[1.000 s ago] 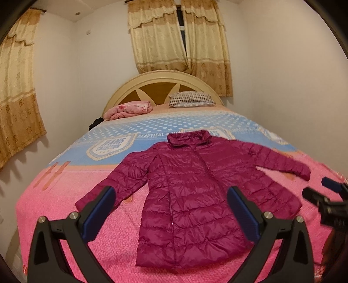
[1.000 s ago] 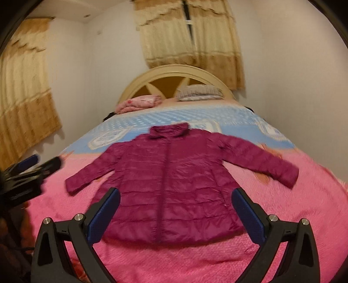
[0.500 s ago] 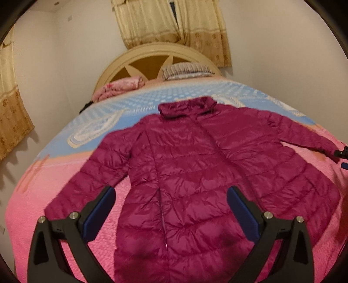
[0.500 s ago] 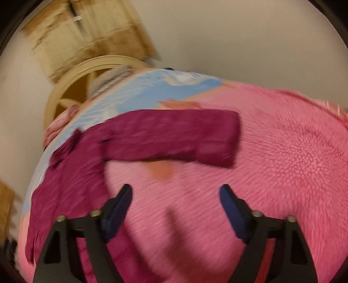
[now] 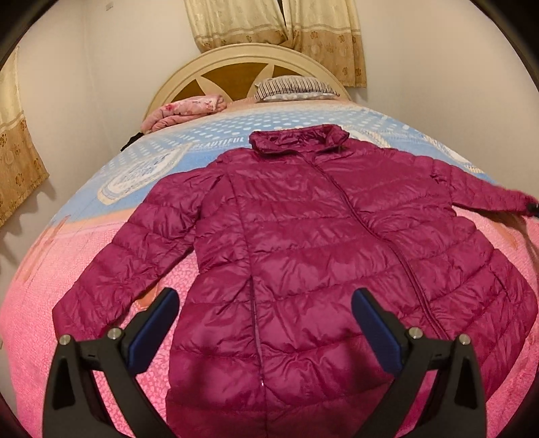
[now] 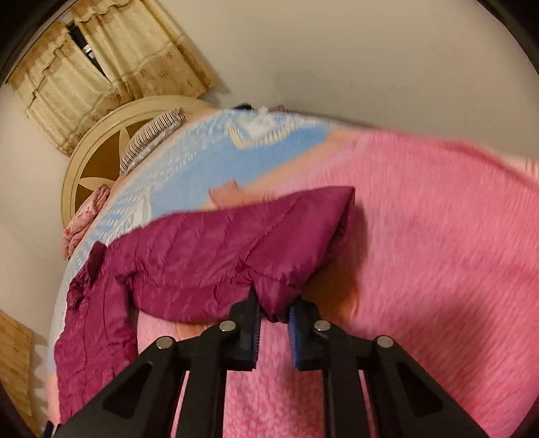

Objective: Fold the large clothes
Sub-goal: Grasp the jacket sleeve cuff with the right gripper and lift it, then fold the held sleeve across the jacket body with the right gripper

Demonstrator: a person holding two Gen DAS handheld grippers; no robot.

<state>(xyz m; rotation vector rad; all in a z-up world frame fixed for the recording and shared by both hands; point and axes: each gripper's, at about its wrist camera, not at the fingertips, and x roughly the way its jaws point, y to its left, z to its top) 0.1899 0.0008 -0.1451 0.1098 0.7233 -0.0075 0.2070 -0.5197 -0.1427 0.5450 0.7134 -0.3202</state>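
Jacket: was magenta, quilted.
Bedspread: was pink and blue, white-dotted.
Pillow: was striped.
Curtains: were beige, floral-bordered.

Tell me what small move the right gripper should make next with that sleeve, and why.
Probably lift the sleeve a little and carry it across the jacket front. The right gripper has just been closing and its jaws now pinch the sleeve edge near the cuff, while the jacket lies flat and zipped on the bed. The left gripper hangs open over the hem, holding nothing.
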